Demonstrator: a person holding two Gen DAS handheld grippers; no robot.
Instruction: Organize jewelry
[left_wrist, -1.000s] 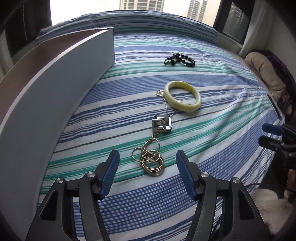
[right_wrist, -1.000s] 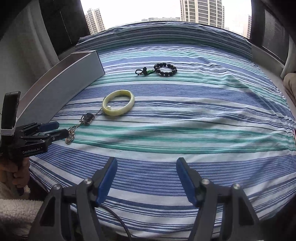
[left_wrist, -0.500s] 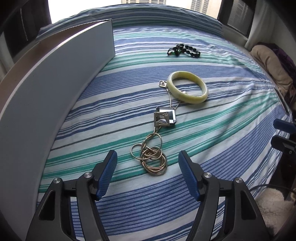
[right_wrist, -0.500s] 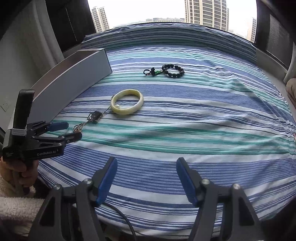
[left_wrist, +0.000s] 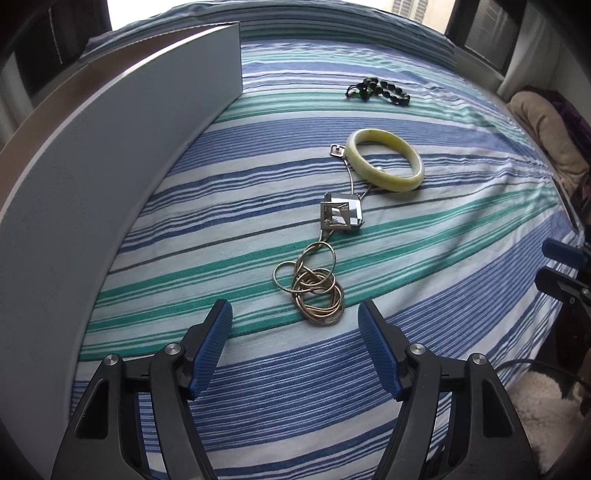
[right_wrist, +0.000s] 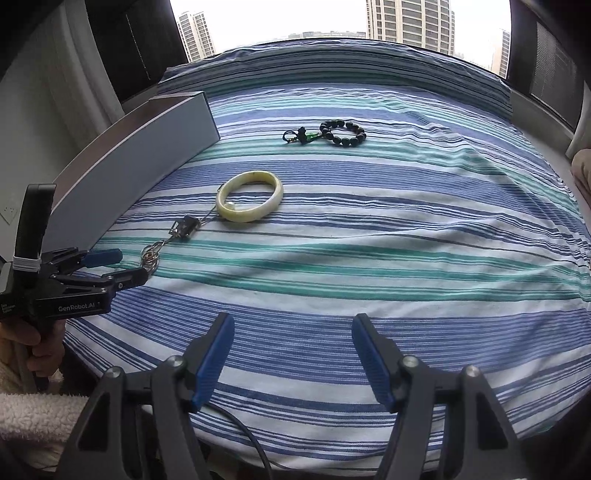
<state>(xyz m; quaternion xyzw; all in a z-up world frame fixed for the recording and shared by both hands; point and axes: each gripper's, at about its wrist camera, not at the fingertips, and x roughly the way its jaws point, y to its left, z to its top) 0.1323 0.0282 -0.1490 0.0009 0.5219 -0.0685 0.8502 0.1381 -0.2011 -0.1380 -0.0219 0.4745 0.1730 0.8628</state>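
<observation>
Lying on the blue, green and white striped bedspread (left_wrist: 424, 373): a coiled gold snake chain with a square silver pendant (left_wrist: 317, 291), just before the pale yellow-green jade bangle (left_wrist: 384, 158), its thin wire touching the bangle's near rim; a dark beaded bracelet (left_wrist: 380, 90) well beyond the bangle. Hovering near the coil, apart from it, left gripper (left_wrist: 295, 325), jaws released and empty. Right gripper (right_wrist: 291, 332) likewise spread wide, gripping nothing, over bare bedspread well short of the bangle.
</observation>
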